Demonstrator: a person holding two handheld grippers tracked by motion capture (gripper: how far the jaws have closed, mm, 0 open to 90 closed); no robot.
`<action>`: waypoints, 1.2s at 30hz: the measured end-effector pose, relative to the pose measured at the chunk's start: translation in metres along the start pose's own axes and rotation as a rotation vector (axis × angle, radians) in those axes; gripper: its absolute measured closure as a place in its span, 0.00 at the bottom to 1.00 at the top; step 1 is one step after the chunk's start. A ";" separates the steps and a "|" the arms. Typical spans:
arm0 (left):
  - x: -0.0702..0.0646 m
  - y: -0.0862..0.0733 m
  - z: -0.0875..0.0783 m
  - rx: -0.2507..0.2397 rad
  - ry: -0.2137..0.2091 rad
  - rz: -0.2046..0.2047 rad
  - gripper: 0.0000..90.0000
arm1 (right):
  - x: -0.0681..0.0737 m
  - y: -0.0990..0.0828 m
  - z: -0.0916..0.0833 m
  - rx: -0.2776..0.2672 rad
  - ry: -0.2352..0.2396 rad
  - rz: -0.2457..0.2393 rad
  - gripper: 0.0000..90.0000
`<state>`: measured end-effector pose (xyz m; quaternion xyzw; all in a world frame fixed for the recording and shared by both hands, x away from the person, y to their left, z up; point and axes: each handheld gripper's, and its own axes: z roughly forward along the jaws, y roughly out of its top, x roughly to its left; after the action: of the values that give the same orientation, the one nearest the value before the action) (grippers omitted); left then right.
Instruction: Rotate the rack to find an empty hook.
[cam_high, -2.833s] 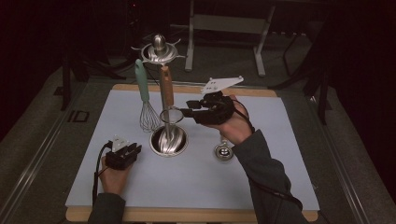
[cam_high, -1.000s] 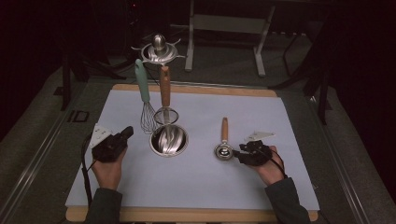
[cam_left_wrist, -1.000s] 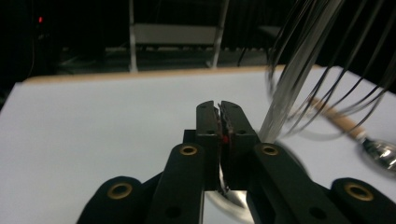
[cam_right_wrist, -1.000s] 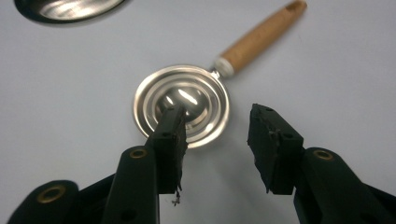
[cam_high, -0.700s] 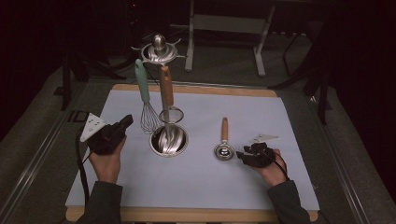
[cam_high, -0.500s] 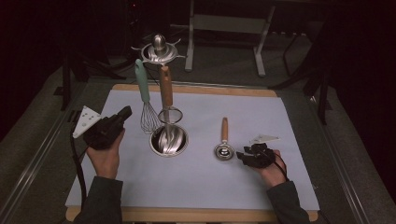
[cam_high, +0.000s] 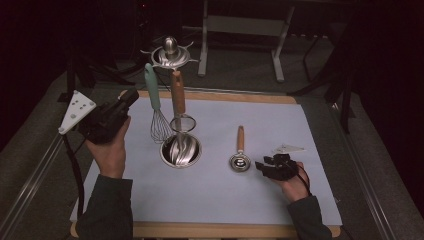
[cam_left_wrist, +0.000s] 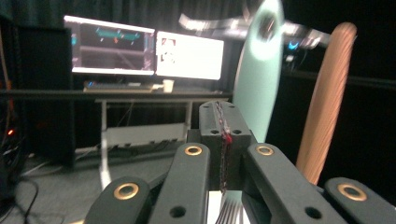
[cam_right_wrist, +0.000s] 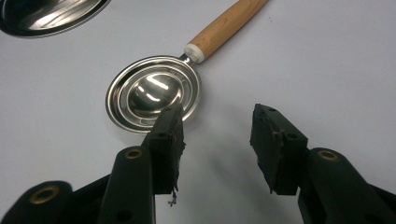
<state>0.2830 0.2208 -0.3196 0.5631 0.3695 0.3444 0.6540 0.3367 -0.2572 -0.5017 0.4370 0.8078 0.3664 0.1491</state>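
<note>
Fingers (cam_right_wrist: 170, 140) of the right gripper (cam_right_wrist: 217, 140) stand spread (nothing between them) just near of the wooden-handled steel measuring spoon (cam_right_wrist: 152, 93). Left gripper (cam_left_wrist: 223, 140): fingers pressed together, empty, left of the mint-handled whisk (cam_high: 156, 112).

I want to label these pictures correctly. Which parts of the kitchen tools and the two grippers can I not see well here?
- Whisk: in the left gripper view blurred, its wires mostly hidden behind the shut left gripper.
- Wooden handle beside it: same view, lower end hidden by the gripper.
- Spoon: in the right gripper view its handle end is cut off by the top edge.
- Right gripper: in the high view too small and dark to judge its jaws.
</note>
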 end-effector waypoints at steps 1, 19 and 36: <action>-0.001 0.003 0.000 -0.013 -0.006 0.003 1.00 | 0.000 0.000 0.000 0.002 0.000 0.002 0.60; -0.020 0.033 0.011 -0.101 -0.064 0.060 1.00 | 0.004 -0.003 0.002 0.016 0.002 -0.014 0.60; -0.022 0.038 0.021 -0.098 -0.048 0.064 1.00 | 0.003 -0.005 0.001 0.019 0.005 -0.010 0.60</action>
<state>0.2887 0.1965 -0.2784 0.5498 0.3182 0.3693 0.6783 0.3319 -0.2562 -0.5058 0.4336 0.8137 0.3590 0.1448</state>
